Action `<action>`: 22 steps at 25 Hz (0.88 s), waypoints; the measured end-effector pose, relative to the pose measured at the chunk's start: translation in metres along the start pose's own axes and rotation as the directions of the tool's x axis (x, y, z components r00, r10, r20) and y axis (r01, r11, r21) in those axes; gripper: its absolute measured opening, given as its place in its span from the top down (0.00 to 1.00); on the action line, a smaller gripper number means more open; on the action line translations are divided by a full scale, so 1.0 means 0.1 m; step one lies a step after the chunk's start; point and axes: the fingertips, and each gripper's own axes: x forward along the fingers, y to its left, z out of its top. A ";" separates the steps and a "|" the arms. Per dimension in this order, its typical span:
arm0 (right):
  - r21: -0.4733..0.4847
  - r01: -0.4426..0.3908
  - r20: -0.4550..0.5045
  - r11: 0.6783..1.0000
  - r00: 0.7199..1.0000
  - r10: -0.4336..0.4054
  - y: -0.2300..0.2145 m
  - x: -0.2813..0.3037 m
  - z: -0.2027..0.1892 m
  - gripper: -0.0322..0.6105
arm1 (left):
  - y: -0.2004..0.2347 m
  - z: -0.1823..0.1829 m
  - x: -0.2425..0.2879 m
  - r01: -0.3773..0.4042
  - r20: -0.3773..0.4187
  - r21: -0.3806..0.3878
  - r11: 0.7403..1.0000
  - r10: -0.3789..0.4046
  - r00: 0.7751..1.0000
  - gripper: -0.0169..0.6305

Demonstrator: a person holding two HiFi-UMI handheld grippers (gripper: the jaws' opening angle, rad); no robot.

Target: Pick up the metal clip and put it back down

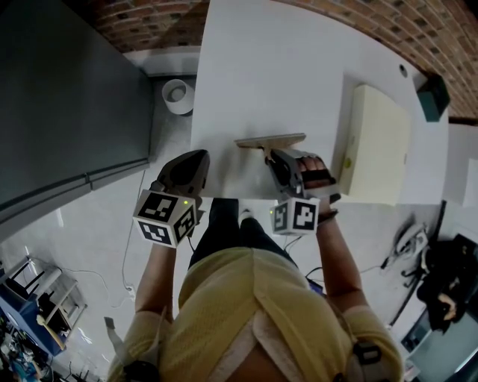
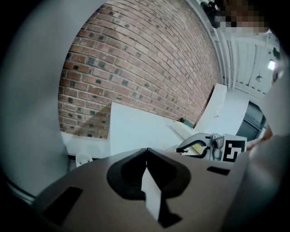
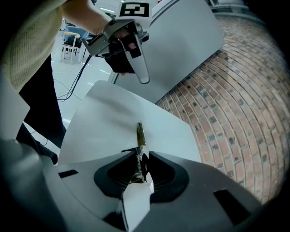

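The metal clip (image 1: 270, 140) is a long brass-coloured bar with a wire spring, lying near the front edge of the white table (image 1: 254, 67). My right gripper (image 1: 271, 155) reaches onto it from the front. In the right gripper view the clip (image 3: 140, 135) points away from me, its spring and handles sit between the jaws, and the right gripper (image 3: 142, 157) is shut on them. My left gripper (image 1: 188, 168) hovers at the table's front left corner. Its jaws meet with nothing between them, so the left gripper (image 2: 146, 152) is shut and empty.
A cream flat box (image 1: 377, 145) lies on the table to the right of the clip. A dark grey cabinet (image 1: 67, 97) stands at the left, with a white roll (image 1: 178, 94) on the floor beside it. A brick wall (image 1: 388, 22) runs behind the table.
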 end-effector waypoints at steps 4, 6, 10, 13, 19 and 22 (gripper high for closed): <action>0.013 0.013 0.008 1.000 1.000 -0.013 -0.05 -0.02 0.03 0.83 | -0.01 0.01 -0.02 0.004 0.000 -0.010 1.000 -0.004 1.000 0.97; 0.021 0.017 0.013 1.000 1.000 -0.017 -0.07 -0.04 0.05 0.83 | -0.01 0.01 -0.02 0.005 0.001 -0.005 1.000 -0.005 1.000 0.97; 0.024 0.031 0.007 0.999 1.000 -0.031 -0.12 -0.06 0.10 0.83 | 0.02 0.04 -0.04 0.016 0.008 -0.005 1.000 -0.016 1.000 0.97; 0.027 0.047 0.002 0.999 0.999 -0.047 -0.21 -0.09 0.15 0.83 | 0.06 0.09 -0.03 0.023 0.016 0.002 1.000 -0.023 1.000 0.97; 0.037 0.083 -0.033 0.996 0.996 -0.082 -0.43 -0.17 0.23 0.83 | 0.15 0.25 0.01 0.059 0.021 0.043 0.997 -0.060 0.998 0.97; 0.051 0.101 -0.061 0.994 0.993 -0.098 -0.54 -0.22 0.20 0.83 | 0.13 0.34 0.08 0.092 0.019 0.051 0.994 -0.093 0.996 0.97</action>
